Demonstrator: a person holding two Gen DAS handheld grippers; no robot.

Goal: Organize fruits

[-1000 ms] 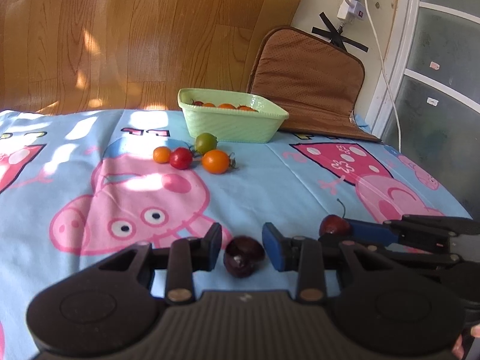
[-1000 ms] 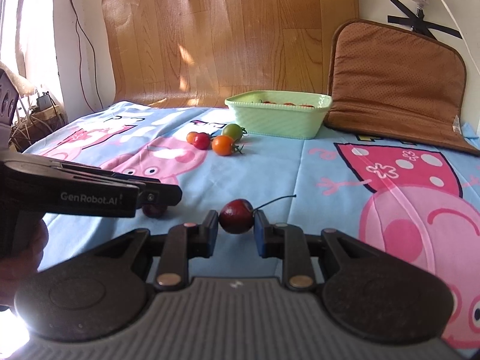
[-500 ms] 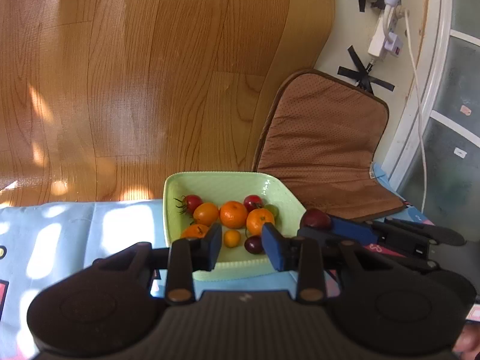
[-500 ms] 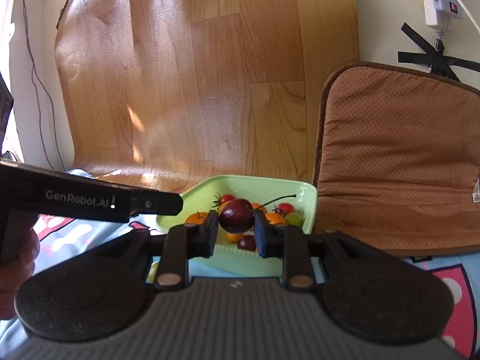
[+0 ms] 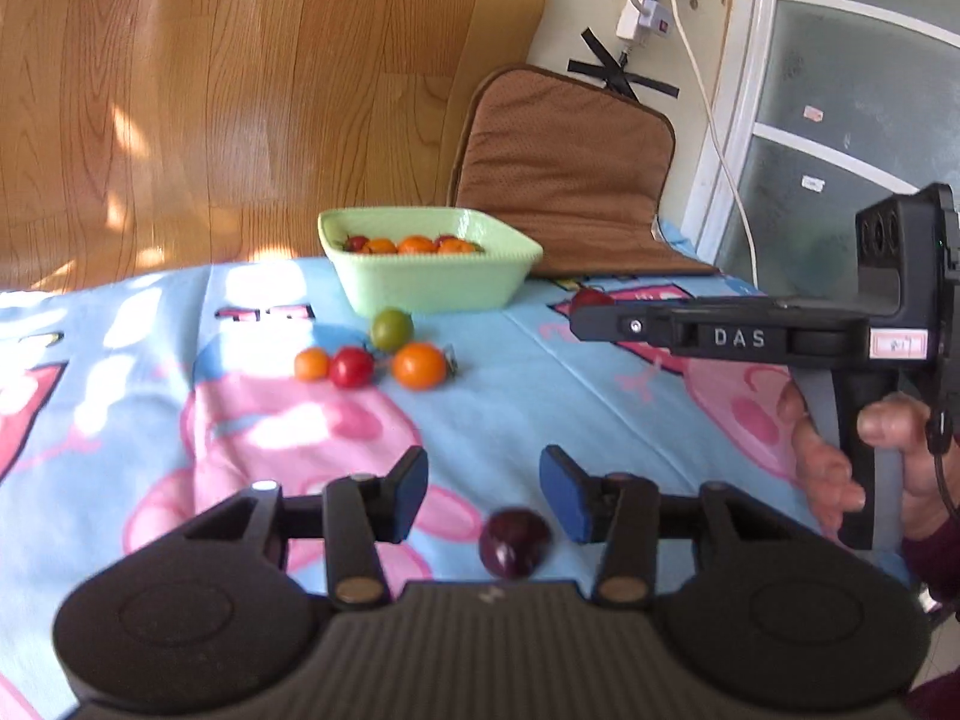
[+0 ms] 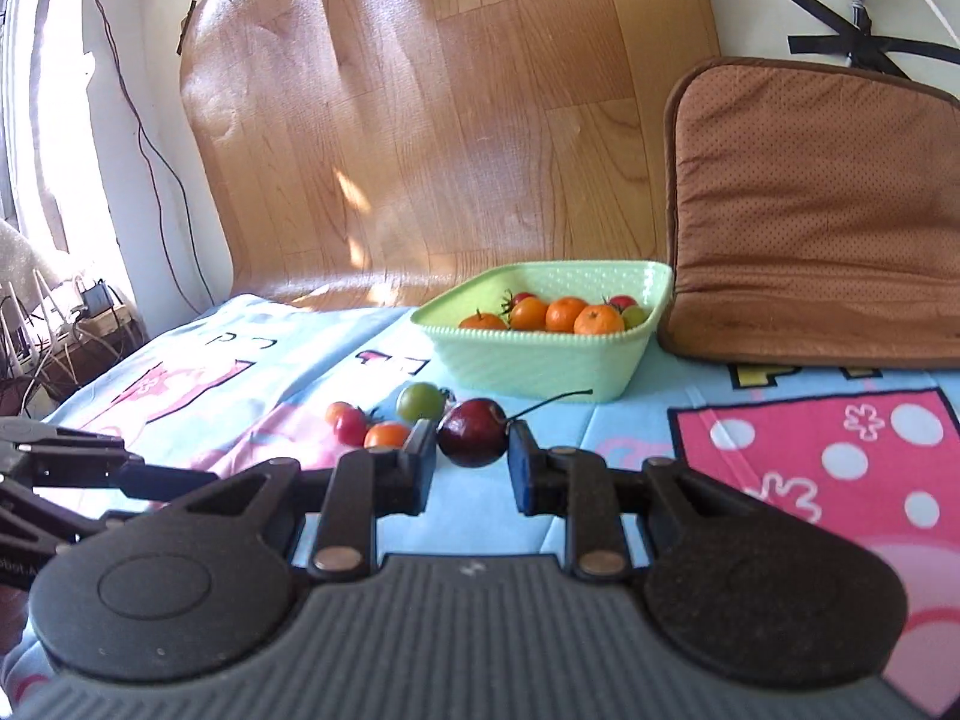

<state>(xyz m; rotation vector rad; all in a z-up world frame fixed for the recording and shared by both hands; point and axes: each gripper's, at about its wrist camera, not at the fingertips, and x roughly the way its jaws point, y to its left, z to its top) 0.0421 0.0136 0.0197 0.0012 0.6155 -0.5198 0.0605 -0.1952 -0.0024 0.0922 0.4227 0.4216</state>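
Observation:
My left gripper (image 5: 483, 492) is open just above the cloth, with a dark purple fruit (image 5: 515, 542) lying between its jaws, nearer the right one. My right gripper (image 6: 471, 453) is shut on a dark red cherry (image 6: 473, 440) with a long stem, held above the cloth short of the green bowl (image 6: 540, 354). The bowl (image 5: 432, 285) holds several orange and red fruits. In front of it lie a green tomato (image 5: 391, 329), an orange tomato (image 5: 419, 365), a red tomato (image 5: 351, 366) and a small orange tomato (image 5: 312, 363). The right gripper (image 5: 591, 306) also shows at the right of the left wrist view.
A brown cushion (image 6: 816, 216) leans on the wall right of the bowl. A wood-pattern sheet (image 6: 456, 120) stands behind. The cartoon-print cloth (image 5: 150, 420) covers the surface. A cable and plug (image 5: 645, 18) hang on the wall; a glass door (image 5: 852, 120) is at the right.
Both views had tilted up over the bowl and are now back down at the cloth. The left gripper sits around the dark fruit again. The right gripper still holds the cherry.

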